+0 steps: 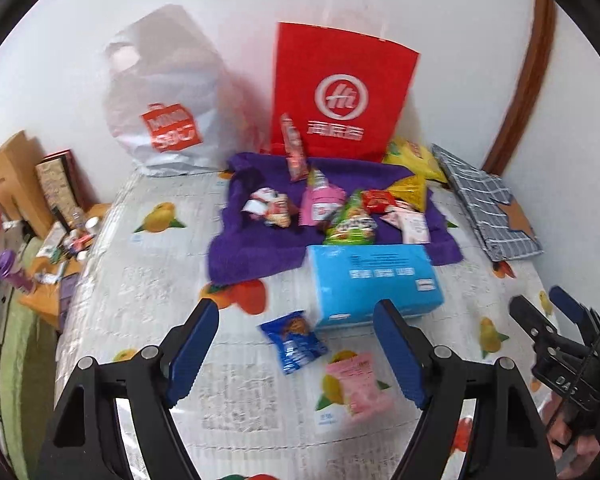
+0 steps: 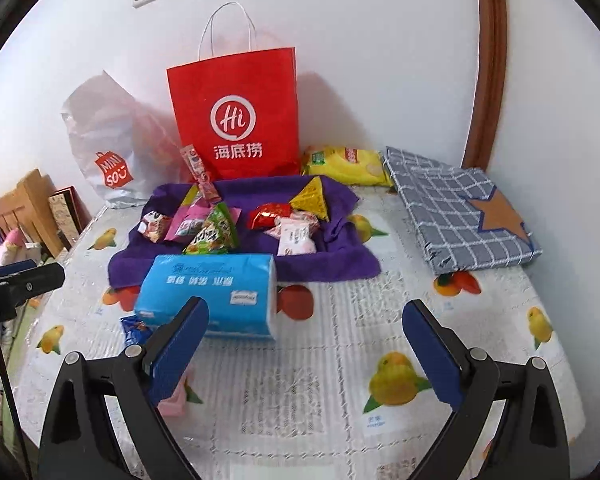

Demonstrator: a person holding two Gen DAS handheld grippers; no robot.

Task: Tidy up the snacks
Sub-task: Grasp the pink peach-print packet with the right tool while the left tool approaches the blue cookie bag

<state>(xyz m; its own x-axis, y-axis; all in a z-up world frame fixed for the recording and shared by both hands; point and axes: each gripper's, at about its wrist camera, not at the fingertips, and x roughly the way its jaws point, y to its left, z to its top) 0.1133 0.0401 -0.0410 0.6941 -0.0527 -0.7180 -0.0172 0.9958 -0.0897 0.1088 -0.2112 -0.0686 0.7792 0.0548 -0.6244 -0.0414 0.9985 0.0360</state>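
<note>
I am viewing a table with a fruit-print cover (image 2: pixel 300 380). Going left to right: my left gripper (image 1: pixel 296 344) is hovering with fingers apart, nothing between them, over a blue snack packet (image 1: pixel 292 340) and a pink snack packet (image 1: pixel 358 384) lying near each other on the cover. Beyond them, a blue tissue pack (image 2: pixel 208 296) is lying at the front edge of a purple towel (image 2: pixel 332 264) carrying the snack pile (image 2: pixel 228 224). My right gripper (image 2: pixel 304 348) is hanging spread wide, empty.

Bright even light, fisheye warp, slight blur
</note>
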